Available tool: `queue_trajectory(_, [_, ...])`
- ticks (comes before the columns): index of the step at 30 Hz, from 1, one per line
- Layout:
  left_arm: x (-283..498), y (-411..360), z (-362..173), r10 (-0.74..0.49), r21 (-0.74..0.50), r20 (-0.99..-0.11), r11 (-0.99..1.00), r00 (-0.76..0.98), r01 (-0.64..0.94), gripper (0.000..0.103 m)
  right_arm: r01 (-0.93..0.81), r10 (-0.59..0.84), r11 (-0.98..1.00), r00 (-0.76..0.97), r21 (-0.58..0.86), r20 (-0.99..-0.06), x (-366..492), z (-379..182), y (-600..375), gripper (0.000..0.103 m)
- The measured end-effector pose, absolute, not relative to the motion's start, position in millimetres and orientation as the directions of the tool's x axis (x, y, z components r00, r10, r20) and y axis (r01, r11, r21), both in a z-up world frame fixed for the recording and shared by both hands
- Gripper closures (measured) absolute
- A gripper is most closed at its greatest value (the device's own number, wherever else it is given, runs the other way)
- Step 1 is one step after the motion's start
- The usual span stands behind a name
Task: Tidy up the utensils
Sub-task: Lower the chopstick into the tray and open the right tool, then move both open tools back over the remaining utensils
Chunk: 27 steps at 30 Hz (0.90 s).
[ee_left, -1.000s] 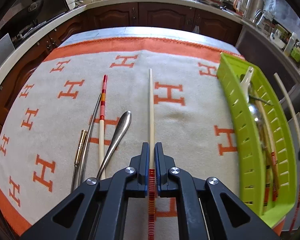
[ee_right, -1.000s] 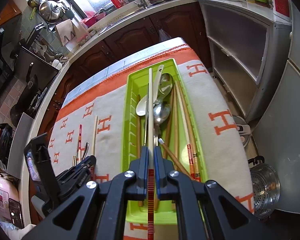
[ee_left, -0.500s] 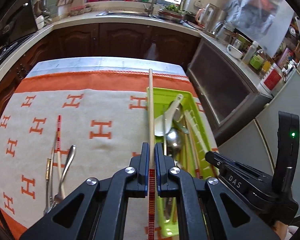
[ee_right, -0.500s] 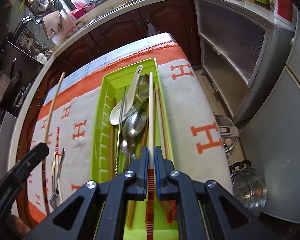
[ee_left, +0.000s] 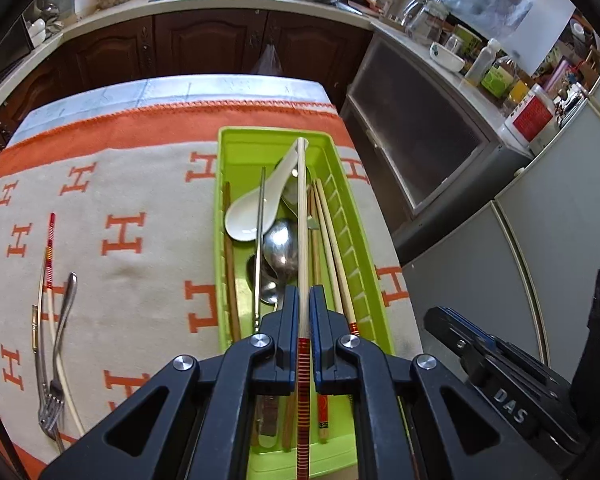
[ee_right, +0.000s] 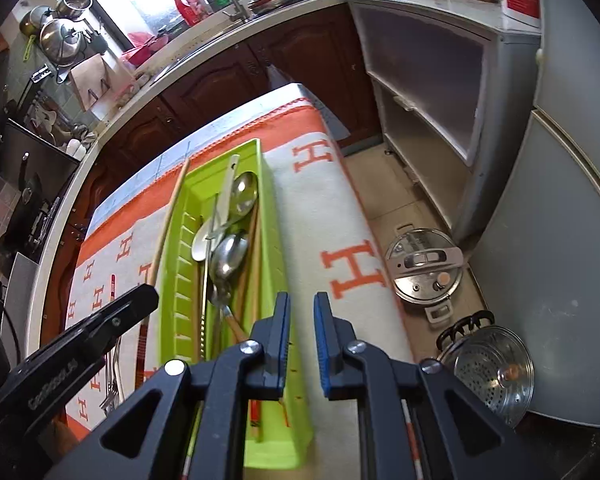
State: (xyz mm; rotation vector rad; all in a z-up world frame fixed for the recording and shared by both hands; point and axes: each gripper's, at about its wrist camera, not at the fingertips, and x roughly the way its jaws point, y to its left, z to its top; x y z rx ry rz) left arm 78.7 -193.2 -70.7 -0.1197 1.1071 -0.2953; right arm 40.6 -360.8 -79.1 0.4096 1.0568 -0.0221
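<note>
1. The right tongs (ee_right: 301,334) stood parted with nothing between the jaws; half a second earlier they had been clamped on a cream chopstick with a red-banded end. That chopstick had evidently been released into the green tray (ee_right: 274,216), though which stick it is among the contents cannot be told.
2. The left tongs (ee_left: 304,320) were closed on a like chopstick (ee_left: 302,216), held lengthwise directly above the tray (ee_left: 236,148). One second earlier this stick was over the cloth, left of the tray.
3. Judgement: one delivery was finished; the left stick was positioned for lowering and release.
4. A fork (ee_left: 58,344), another red-ended chopstick (ee_left: 50,256) and a thin metal piece lay on the cloth-covered counter (ee_left: 140,184), well apart from the tray, not yet collected.
</note>
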Motion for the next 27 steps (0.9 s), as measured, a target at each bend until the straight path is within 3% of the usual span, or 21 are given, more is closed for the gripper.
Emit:
queue_trajectory(3, [82.9,-201.7,-81.6,-0.292,-0.243,-0.877,0.954,0.382,0.174,0.098,0.226,0.173,0.920,0.499,0.320,-0.849,35.3,-78.5,-368.0,0.091])
queue_trajectory(8, [84.0,-208.5,-88.8,-0.254,-0.200,-0.891,0.964,0.376,0.177,0.081,0.237,0.167,0.917,0.502,0.320,-0.849,30.9,-76.7,-374.2,0.091])
queue_trajectory(22, [73.8,-161.6,-69.5,-0.177,-0.140,-0.887,0.983,0.426,0.118,0.078,0.172,0.204,0.930,0.491,0.324,-0.847,29.2,-67.8,-346.7,0.091])
queue_trajectory(27, [66.3,-128.7,-58.6,-0.128,-0.117,-0.888,0.992,0.442,0.054,0.070,0.120,0.224,0.940,0.486,0.318,-0.845,31.1,-58.1,-328.5,0.091])
